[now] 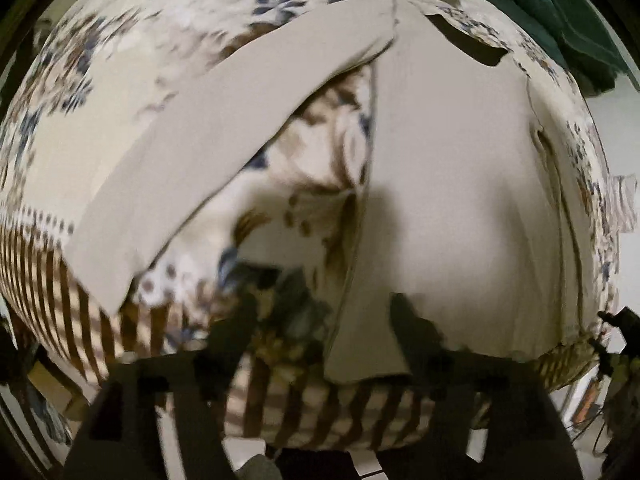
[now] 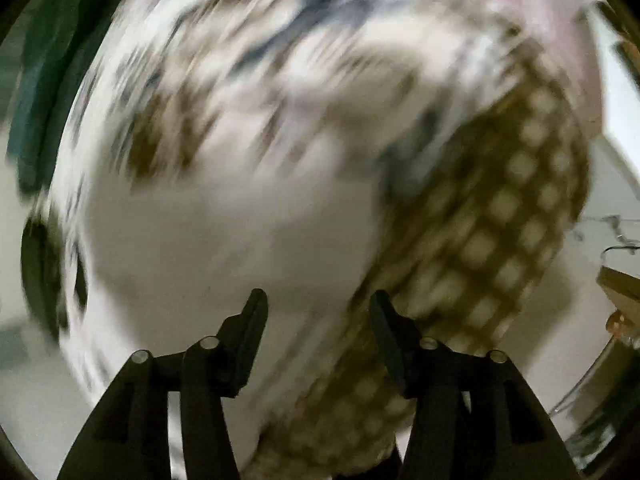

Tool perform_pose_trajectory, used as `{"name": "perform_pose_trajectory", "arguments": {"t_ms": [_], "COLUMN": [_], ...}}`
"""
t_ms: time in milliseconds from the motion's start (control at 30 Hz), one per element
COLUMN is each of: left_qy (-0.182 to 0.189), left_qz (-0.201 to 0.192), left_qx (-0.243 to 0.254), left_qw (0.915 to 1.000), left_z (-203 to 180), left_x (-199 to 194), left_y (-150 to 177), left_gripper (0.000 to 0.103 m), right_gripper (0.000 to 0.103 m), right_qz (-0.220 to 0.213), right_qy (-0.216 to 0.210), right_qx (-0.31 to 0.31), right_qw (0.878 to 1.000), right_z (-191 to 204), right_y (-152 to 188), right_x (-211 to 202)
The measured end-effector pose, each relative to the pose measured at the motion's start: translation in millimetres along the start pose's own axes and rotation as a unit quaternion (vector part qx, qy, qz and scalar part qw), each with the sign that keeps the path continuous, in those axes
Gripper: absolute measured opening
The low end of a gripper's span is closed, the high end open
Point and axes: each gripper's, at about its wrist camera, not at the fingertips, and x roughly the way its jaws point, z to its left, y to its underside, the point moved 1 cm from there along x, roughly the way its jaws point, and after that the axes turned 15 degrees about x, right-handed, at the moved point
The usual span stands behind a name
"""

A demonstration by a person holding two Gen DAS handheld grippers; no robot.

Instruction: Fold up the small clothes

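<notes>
A plain beige garment lies spread on a floral cloth with a brown striped border. Its sleeve runs diagonally out to the left. In the left wrist view my left gripper is open and empty, its fingers just above the garment's near hem and the cloth beside it. In the right wrist view my right gripper is open and empty above the same patterned cloth, which is heavily blurred; the brown checked border runs past the right finger.
A dark green fabric lies at the far right edge of the cloth and shows at the left of the right wrist view. A dark gap shows near the garment's top. Clear and wooden items stand at the right, off the cloth.
</notes>
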Motion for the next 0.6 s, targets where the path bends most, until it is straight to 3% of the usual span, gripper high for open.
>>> {"name": "perform_pose_trajectory", "arguments": {"t_ms": [67, 133, 200, 267, 300, 333, 400, 467, 600], "left_qy": [-0.007, -0.02, -0.02, -0.04, -0.045, -0.049, -0.051, -0.052, -0.05], "left_qz": [-0.003, 0.017, 0.041, 0.044, 0.042, 0.041, 0.04, 0.044, 0.037], "left_qx": [0.021, 0.042, 0.049, 0.055, 0.056, 0.05, 0.04, 0.038, 0.032], "left_qw": [0.9997, 0.9988, 0.9978, 0.9967, 0.9965, 0.9967, 0.9971, 0.997, 0.9976], "left_z": [-11.8, -22.4, -33.0, -41.1, -43.2, -44.0, -44.5, -49.2, -58.2], "left_x": [16.1, 41.1, 68.5, 85.1, 88.9, 91.7, 96.4, 105.4, 113.2], "left_y": [-9.9, -17.8, -18.4, -16.7, -16.4, -16.3, -16.9, -23.2, -31.8], "left_gripper": [0.076, 0.076, 0.076, 0.083, 0.089, 0.095, 0.103, 0.103, 0.103], "right_gripper": [0.058, 0.058, 0.058, 0.057, 0.039, 0.005, 0.006, 0.006, 0.006], "right_qz": [-0.008, 0.023, 0.034, 0.023, 0.02, 0.027, 0.039, 0.039, 0.035], "right_qy": [-0.014, -0.043, -0.05, -0.063, -0.077, -0.092, -0.103, -0.111, -0.111], "right_qx": [0.021, 0.036, 0.041, 0.06, 0.07, 0.075, 0.07, 0.043, -0.101], "right_qw": [1.0, 0.998, 0.997, 0.996, 0.994, 0.993, 0.991, 0.992, 0.988], "right_z": [-8.1, -9.8, -10.2, -13.1, -15.1, -13.2, -4.1, 18.6, 92.6], "right_y": [-25.3, -37.1, -28.6, -20.6, -9.4, -5.8, 7.0, 21.9, 81.9], "right_x": [4.7, 22.0, 37.2, 43.5, 47.9, 47.5, 48.1, 37.4, 5.3]}}
